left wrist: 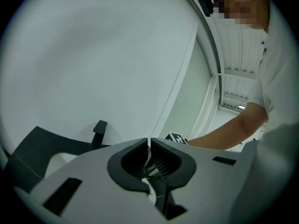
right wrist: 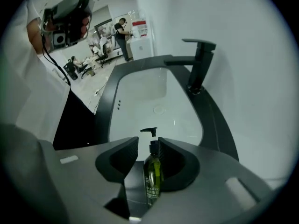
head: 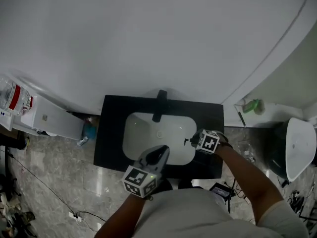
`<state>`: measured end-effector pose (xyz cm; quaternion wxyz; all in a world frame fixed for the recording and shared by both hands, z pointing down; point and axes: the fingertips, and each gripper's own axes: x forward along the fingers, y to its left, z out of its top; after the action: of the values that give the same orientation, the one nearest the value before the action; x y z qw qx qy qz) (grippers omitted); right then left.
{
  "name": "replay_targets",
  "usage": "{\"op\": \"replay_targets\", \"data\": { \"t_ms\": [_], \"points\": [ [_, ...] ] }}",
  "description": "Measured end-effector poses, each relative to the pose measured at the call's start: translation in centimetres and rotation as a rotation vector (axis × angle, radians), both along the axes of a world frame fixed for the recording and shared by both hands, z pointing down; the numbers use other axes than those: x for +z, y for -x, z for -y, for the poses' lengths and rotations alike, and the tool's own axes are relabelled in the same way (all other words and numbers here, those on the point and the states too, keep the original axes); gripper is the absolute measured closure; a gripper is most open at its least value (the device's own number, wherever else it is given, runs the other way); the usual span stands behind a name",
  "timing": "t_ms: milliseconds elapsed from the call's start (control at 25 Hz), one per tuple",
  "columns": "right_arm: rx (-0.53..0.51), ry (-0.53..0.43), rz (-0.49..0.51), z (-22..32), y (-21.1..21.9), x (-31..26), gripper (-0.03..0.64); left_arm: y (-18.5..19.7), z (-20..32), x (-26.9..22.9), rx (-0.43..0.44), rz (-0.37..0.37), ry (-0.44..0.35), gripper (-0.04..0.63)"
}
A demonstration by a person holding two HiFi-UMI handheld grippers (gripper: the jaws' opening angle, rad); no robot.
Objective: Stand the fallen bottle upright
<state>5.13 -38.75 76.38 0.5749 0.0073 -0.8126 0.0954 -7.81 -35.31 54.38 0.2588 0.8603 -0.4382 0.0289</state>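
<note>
Head view: your left gripper hangs over the near rim of the white basin, which is set in the black worktop. The faucet stands at the far rim. Your right gripper is over the basin's right rim. Its marker cube covers its fingers, and you cannot make out the bottle here.

Left gripper view: the fingers are closed tip to tip with nothing between them. The worktop is cut off at the left. The right cube just shows beyond the tips.

Right gripper view: the green pump bottle stands upright on the dark worktop beside the basin. The fingers stand apart on either side of its neck. There is a clear gap on the left, and contact on the right is uncertain. The bottle's base is hidden by the gripper body.
</note>
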Motion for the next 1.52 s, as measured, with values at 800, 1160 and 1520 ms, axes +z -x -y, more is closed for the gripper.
{"op": "replay_targets", "data": {
  "t_ms": [800, 1160, 1520],
  "points": [
    [-0.32, -0.002, -0.265, 0.2, 0.9, 8.7, 0.506, 3.3, -1.6, 1.0, -0.212, -0.013, 0.028, 0.586],
    [-0.08, -0.083, 0.044, 2.8, 0.9, 1.8, 0.515, 1.5, -0.7, 0.0, -0.155, -0.017, 0.013, 0.586],
    [0.16, -0.207, 0.22, 3.3, -5.0, -3.1, 0.523, -4.5, 1.7, -2.0, 0.014, 0.022, -0.026, 0.586]
  ]
}}
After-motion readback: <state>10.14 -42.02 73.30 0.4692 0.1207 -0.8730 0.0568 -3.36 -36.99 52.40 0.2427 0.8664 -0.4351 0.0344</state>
